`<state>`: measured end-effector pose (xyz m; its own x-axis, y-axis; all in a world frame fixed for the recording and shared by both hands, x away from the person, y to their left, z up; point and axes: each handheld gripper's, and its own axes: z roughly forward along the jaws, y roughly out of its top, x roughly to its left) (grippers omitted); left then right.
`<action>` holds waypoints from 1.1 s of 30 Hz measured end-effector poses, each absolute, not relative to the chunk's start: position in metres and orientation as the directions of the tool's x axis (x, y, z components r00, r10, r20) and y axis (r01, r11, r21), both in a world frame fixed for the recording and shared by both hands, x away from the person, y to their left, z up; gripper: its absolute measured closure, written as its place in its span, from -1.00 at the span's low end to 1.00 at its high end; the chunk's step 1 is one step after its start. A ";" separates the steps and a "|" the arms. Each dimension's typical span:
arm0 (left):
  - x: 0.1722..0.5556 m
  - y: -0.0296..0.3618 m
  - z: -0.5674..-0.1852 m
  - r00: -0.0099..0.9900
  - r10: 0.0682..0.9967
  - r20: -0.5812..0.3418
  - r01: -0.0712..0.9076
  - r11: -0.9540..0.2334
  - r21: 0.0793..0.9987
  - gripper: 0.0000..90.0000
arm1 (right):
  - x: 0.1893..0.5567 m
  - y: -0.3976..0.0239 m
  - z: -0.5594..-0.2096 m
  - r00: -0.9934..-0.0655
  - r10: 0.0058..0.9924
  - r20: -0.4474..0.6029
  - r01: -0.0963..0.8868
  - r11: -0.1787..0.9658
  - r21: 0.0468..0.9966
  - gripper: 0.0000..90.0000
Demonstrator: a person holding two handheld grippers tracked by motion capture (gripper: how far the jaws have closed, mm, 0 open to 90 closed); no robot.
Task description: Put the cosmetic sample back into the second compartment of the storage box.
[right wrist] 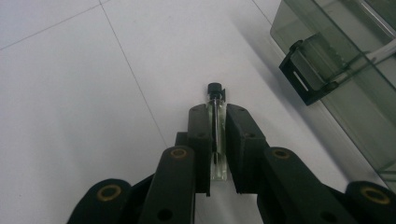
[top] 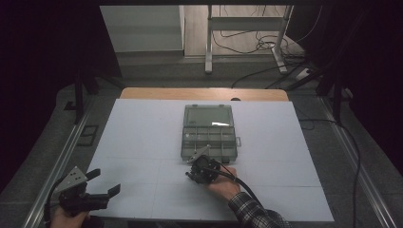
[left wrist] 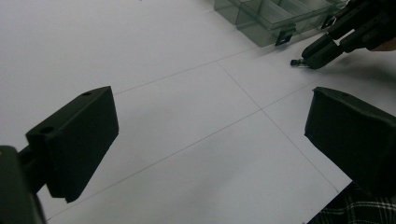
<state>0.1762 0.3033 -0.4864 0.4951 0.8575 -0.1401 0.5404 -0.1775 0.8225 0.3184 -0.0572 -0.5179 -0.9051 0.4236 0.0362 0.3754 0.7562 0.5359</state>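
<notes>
Grip is made: my right gripper (right wrist: 217, 121) has its jaws clamped on the small clear glass vial with a black cap (right wrist: 215, 100), low over the white table (top: 142, 142), just near of the open smoky plastic compartment box (top: 209, 137). Placing the vial in a compartment remains, I judge. My left gripper (top: 105, 183) waits near-left, jaws apart, empty.

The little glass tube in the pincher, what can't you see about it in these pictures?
- Small vial: in the right gripper view the right gripper covers both its sides, so any contents stay hidden.
- High view: the vial is too small and dim to make out.
- Compartment box: cut off by the right gripper view's edge.
- Left gripper view: the vial's tip is tiny.
</notes>
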 end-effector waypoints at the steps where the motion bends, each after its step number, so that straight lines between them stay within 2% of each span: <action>1: 0.176 0.303 -0.486 0.495 0.857 -0.141 0.540 -0.177 0.823 -0.93 | 0.318 -0.057 -0.518 -0.905 0.425 0.035 0.376 0.757 0.535 0.79; 33: 0.177 0.302 -0.487 0.509 0.850 -0.135 0.544 -0.196 0.816 -0.92 | 0.324 -0.077 -0.492 -0.883 0.465 0.062 0.399 0.675 0.621 0.80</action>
<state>0.1773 0.3016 -0.4865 0.5094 0.8498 -0.1354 0.5436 -0.1958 0.8162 0.3236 -0.0765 -0.4919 -0.8830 0.4652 0.0620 0.3990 0.6746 0.6211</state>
